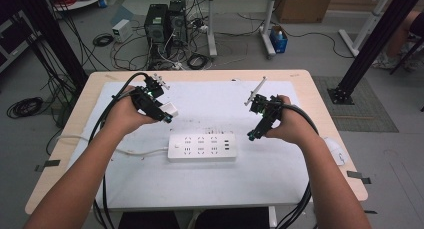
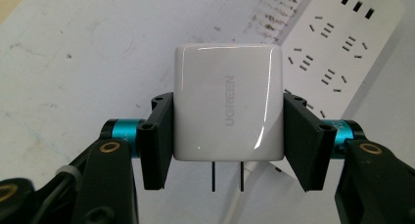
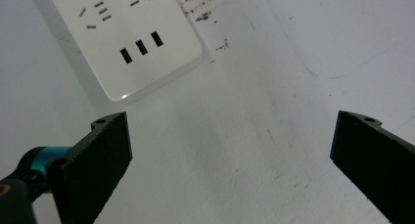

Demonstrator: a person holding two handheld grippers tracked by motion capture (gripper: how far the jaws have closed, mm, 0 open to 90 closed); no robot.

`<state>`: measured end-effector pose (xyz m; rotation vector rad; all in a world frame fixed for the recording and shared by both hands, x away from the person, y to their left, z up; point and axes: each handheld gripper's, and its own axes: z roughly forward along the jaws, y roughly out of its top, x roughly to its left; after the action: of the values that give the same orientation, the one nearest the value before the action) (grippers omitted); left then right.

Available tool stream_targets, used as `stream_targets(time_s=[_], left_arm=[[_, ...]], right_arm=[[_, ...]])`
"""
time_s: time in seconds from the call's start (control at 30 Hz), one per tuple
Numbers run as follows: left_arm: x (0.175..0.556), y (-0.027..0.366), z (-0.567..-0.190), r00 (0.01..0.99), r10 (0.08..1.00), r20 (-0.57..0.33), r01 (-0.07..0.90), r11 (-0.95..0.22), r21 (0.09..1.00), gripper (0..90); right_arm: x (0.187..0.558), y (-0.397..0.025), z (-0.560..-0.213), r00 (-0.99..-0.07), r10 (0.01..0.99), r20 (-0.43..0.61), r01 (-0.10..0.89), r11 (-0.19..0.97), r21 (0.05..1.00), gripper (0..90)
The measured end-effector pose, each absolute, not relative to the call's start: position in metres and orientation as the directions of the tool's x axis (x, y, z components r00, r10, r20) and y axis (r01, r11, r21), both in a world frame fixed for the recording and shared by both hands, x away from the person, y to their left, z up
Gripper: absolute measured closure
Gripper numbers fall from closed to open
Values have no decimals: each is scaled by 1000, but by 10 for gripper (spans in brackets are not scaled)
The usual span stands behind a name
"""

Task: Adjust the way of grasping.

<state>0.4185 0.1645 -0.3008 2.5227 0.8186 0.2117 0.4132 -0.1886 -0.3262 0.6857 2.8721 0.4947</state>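
Covering the table: white mat, speckled with brown marks.
Power strip: white rectangular plastic power strip, flat mid-mat.
Left gripper: pinching white square UGREEN charger, 2 prongs showing.
Right gripper: jaws spread, above bare mat.

The charger is glossy white plastic with dark metal prongs. The power strip looks like smooth white plastic. The sheet is matt, scuffed, perhaps paper. The table edge shows pale wood. Jaws are matt black.
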Motion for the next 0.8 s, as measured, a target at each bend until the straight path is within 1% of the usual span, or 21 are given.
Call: stream_targets(time_s=[0.13,0.27,0.33,0.53,0.63,0.8], left_arm=[[423,165,-304,823,567,-1,494,-716,493,425],[426,167,-305,840,542,-2,468,-723,508,425],[427,167,-305,848,530,-6,456,-723,519,425],[425,166,-305,875,485,18,394,-732,555,425],[423,163,-306,887,461,32,363,-739,567,425],[417,157,-315,902,430,43,320,-730,604,425]], right_arm=[[417,-187,-322,-875,482,-48,434,824,364,12],[421,-182,-320,-875,483,11,446,800,402,12],[423,-178,-319,-869,494,23,457,785,418,12],[427,-163,-317,-863,495,103,478,733,483,11],[428,-154,-316,-862,492,122,479,713,511,11],[429,-140,-318,-839,512,185,519,649,556,12]])
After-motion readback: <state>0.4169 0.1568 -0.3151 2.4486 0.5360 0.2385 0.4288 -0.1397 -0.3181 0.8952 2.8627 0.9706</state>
